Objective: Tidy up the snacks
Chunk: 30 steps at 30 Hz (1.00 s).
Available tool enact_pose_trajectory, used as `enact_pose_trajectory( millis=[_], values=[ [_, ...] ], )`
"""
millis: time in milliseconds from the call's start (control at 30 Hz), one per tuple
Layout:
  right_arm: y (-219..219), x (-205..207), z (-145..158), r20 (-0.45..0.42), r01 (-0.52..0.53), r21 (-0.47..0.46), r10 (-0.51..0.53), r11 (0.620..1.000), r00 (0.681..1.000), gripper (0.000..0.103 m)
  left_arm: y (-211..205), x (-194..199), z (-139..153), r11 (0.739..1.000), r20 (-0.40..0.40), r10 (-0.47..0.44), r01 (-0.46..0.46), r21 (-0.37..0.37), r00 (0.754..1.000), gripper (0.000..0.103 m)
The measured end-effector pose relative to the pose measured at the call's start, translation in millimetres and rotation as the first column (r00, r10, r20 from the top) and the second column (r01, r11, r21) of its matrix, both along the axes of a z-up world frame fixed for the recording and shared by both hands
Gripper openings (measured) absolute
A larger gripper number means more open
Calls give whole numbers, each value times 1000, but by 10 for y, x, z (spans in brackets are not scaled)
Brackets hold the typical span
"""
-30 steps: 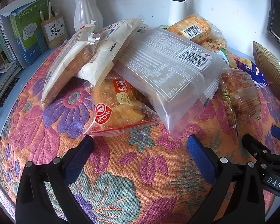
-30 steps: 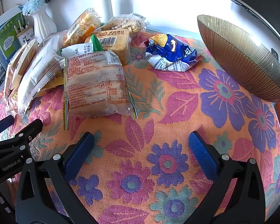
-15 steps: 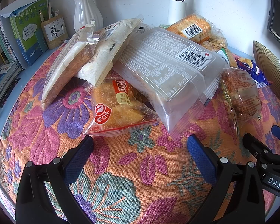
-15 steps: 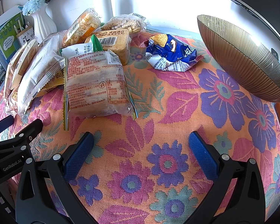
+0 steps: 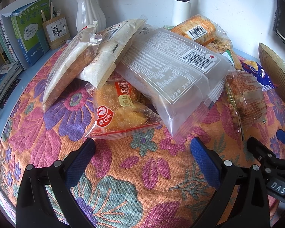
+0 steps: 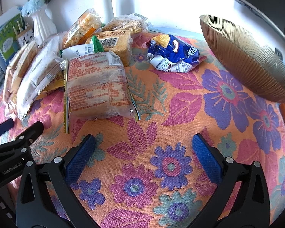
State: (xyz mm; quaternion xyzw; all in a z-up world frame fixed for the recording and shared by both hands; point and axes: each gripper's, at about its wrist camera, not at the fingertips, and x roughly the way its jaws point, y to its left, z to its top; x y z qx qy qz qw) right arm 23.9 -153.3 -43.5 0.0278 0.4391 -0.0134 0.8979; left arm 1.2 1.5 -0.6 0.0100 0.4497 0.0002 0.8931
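The floral tablecloth (image 6: 180, 98) is filling most of both views and is carrying everything listed below.

The ribbed gold bowl (image 6: 243, 57) is sitting at the upper right of the right wrist view, tilted toward the camera. Its inside is not showing, so its contents cannot be told.

The snack pile is occupying the upper left of that view and the centre of the left wrist view. The large frosted packet (image 5: 172, 72) is lying barcode up across the top of the orange packet with the red seal (image 5: 117, 112), which is resting on the cloth at centre frame. Two pale packets (image 5: 96, 57) are leaning on the pile at its left. The red-printed clear packet (image 6: 98, 87) is lying flat at centre left of the right wrist view, with a biscuit block (image 6: 114, 43) just behind it. The crumpled blue bag (image 6: 172, 55) is lying apart, between the pile and the bowl.

At the upper left, a white vase (image 5: 90, 13) is holding blue flowers, beside books (image 5: 26, 32).

The left gripper (image 5: 142, 148) is hovering wide and empty just below the orange packet. The right gripper (image 6: 143, 144) is likewise standing wide and empty over bare cloth.
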Motion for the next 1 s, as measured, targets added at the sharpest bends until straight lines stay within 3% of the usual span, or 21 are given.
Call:
enact_pose_trajectory(
  millis=[1000],
  values=[
    [-24, -12, 4, -1, -1, -3, 1, 1000, 1000, 100, 31, 65, 3, 1000, 2, 18, -18, -4, 1000, 98]
  ],
)
